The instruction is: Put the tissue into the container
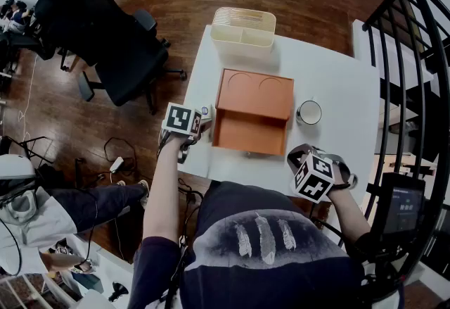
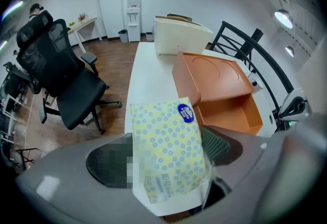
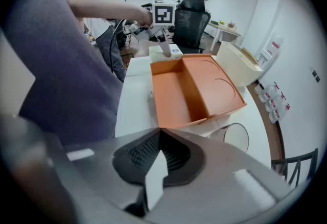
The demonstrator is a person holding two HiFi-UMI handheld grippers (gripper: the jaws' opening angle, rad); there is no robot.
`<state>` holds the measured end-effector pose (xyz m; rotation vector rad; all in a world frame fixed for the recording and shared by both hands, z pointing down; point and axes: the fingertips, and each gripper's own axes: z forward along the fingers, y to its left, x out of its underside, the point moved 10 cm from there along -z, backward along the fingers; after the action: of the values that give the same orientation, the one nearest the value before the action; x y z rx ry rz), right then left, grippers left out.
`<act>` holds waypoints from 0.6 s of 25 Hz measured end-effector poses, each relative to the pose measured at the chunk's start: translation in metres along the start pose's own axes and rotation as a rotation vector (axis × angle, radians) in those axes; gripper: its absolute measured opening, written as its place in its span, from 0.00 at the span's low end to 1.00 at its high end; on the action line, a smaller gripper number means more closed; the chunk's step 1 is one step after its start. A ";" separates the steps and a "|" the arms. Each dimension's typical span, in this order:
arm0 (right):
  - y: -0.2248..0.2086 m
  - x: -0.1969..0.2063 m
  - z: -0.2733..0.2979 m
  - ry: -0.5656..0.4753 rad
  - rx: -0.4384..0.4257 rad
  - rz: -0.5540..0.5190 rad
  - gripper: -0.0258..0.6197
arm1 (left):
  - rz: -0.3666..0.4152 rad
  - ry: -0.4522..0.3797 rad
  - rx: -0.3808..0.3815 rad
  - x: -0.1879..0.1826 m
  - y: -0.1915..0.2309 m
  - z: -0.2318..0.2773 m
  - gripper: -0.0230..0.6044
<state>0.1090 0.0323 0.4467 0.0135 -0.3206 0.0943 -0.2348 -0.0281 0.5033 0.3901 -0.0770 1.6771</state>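
Your left tongs (image 1: 202,122) are clamped on the tissue pack (image 2: 168,146), a soft yellow packet dotted with blue rings, with a blue oval label near its upper corner. Their pads stand wide apart because the packet fills the gap between them. You hold it at the front left part of the white table (image 1: 337,89), just beside the left wall of the orange container (image 1: 249,133) and outside it; whether the packet touches the tabletop cannot be told. The container is an open orange box in the middle of the table: its near half is a low open tray, and its far half is a raised panel with two round recesses. Behind it, at the table's far edge, stands a cream bin (image 1: 242,33) with a ribbed back and divided compartments. A white mug (image 1: 309,112) sits just to the right of the container. Your right tongs (image 3: 158,162) hang at the near right corner of the table, well apart from the packet, their ribbed pads drawn together with no object gripped. A thin pale strip shows at their seam, and you cannot tell from here what it is. A black office chair (image 1: 119,47) stands on the wooden floor to the left of the table, and a black railing (image 1: 415,54) runs along its right side.
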 end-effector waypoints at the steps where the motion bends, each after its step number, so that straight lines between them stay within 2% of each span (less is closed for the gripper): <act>1: -0.001 -0.001 0.000 0.001 -0.002 -0.001 0.04 | -0.002 0.002 0.000 -0.001 0.000 0.001 0.73; 6: -0.003 -0.006 0.003 0.001 -0.008 -0.002 0.04 | -0.024 0.026 0.006 -0.005 0.004 0.005 0.73; 10: -0.002 -0.011 0.004 0.006 -0.018 -0.005 0.04 | -0.045 0.014 0.030 -0.009 0.005 0.003 0.76; 15: 0.000 -0.014 0.005 0.018 -0.021 -0.005 0.04 | -0.029 0.052 -0.009 -0.010 0.005 0.016 0.77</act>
<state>0.0945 0.0305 0.4476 -0.0074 -0.3033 0.0864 -0.2354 -0.0429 0.5159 0.3395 -0.0401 1.6569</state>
